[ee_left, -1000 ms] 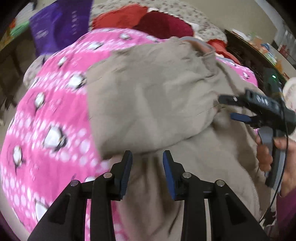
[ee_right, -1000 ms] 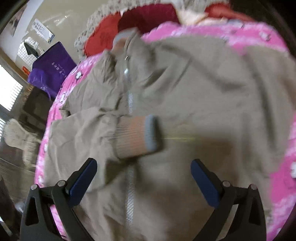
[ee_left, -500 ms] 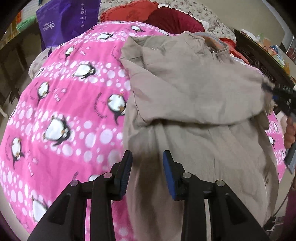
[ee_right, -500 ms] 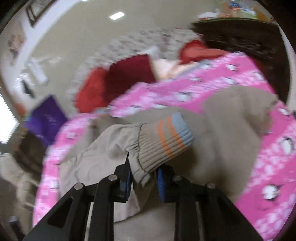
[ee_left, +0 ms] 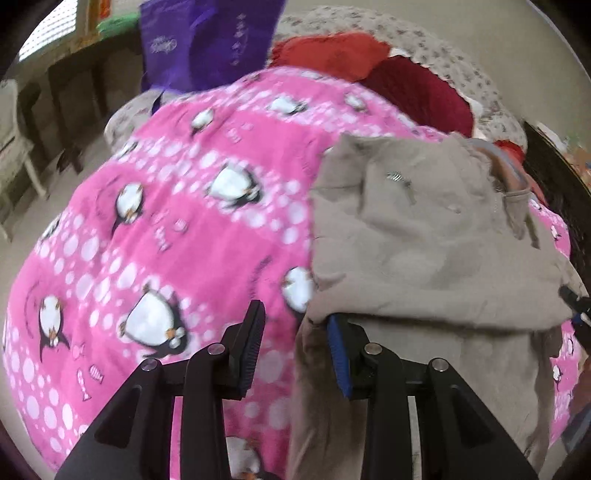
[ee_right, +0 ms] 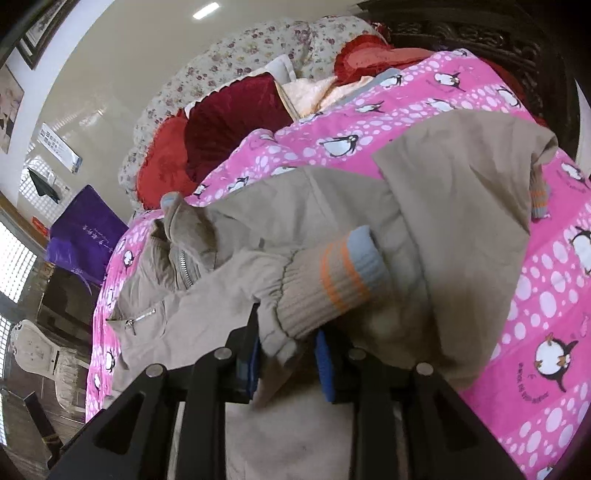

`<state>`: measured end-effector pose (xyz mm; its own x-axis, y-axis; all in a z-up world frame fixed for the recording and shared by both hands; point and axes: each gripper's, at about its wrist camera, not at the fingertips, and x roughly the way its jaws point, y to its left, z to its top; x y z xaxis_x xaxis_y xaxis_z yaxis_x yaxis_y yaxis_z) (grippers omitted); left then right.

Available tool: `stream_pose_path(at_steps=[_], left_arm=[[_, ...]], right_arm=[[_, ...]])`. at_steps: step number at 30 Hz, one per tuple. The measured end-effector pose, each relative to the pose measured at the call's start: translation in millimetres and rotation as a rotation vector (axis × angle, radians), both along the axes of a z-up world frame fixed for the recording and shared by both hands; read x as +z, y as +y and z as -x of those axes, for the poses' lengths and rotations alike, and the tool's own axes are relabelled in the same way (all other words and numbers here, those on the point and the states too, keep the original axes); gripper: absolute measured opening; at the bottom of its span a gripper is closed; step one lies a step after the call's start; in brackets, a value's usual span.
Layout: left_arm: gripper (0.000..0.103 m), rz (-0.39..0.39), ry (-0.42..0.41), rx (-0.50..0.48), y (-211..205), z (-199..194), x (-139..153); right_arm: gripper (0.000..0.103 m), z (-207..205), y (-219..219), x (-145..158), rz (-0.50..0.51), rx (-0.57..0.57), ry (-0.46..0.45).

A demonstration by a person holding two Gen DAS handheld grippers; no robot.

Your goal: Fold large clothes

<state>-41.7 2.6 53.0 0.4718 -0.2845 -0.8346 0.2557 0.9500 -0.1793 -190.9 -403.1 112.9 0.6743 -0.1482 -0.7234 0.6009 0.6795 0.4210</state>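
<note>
A beige zip jacket (ee_left: 424, 240) lies partly folded on a pink penguin blanket (ee_left: 184, 240). My left gripper (ee_left: 295, 339) hovers at the jacket's left edge. It is open, only blanket shows in its gap, and the hem brushes its right finger (ee_left: 338, 347). In the right wrist view the jacket (ee_right: 332, 206) spreads across the blanket (ee_right: 554, 295). My right gripper (ee_right: 288, 362) has the sleeve just behind its ribbed orange-and-blue cuff (ee_right: 332, 273) between its pads. Its jaws are opening a little, but the pads still press on the fabric. The cuff is raised above the jacket body.
A purple bag (ee_left: 207, 40) stands beyond the bed's far left corner. Red cushions (ee_right: 229, 122) and floral bedding (ee_right: 240, 62) lie at the head of the bed, against a dark carved headboard (ee_right: 480, 33). A white chair (ee_right: 33, 350) stands on the floor to the left.
My right gripper went from wide open over the cuff to closed on the sleeve and lifted it. My left gripper slid left to the jacket's edge, with no change in its gap.
</note>
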Motion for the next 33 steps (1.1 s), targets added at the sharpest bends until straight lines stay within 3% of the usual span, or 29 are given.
stream_pose_path(at_steps=[2, 4, 6, 8, 11, 16, 18, 20, 24, 29, 33], left_arm=[[0.022, -0.033, 0.051, 0.003, 3.3, -1.8, -13.2], [0.022, -0.032, 0.092, -0.013, 8.7, 1.7, -20.7], [0.022, -0.053, 0.073, -0.024, 13.2, 8.5, -15.0], [0.022, -0.085, 0.034, -0.021, 18.2, 15.5, -4.1], [0.022, -0.060, -0.040, -0.015, 24.2, 22.8, 23.5], [0.022, -0.030, -0.082, -0.052, 1.6, 19.5, 46.4], [0.022, -0.035, -0.084, -0.079, -16.1, 19.2, 46.9], [0.022, -0.046, -0.076, -0.106, -33.1, 18.3, 40.9], [0.022, -0.101, -0.039, -0.135, -64.8, 8.8, 16.4], [0.022, -0.164, 0.018, -0.096, -77.6, -5.9, -13.6], [0.022, -0.160, 0.018, -0.077, -77.8, -8.3, -16.2]], right_arm=[[0.028, -10.6, 0.1, -18.0, 0.014, 0.032, 0.087], [0.028, -21.5, -0.8, -45.0, 0.010, 0.050, 0.241], [0.029, -13.8, -3.7, -48.3, -0.025, 0.055, 0.234], [0.049, 3.8, -6.0, -33.4, 0.007, 0.023, 0.202], [0.056, 21.4, -2.7, -8.4, 0.097, -0.005, 0.191], [0.056, 22.3, 13.5, 32.5, 0.258, -0.013, 0.173], [0.056, 28.0, 15.9, 42.3, 0.276, -0.039, 0.125], [0.056, 21.5, 17.6, 45.1, 0.269, 0.006, 0.110], [0.041, -11.1, 15.5, 16.3, 0.252, 0.091, 0.160], [0.038, -38.9, -5.1, -35.8, 0.258, 0.064, 0.304], [0.038, -41.3, 0.9, -28.4, 0.292, 0.084, 0.312]])
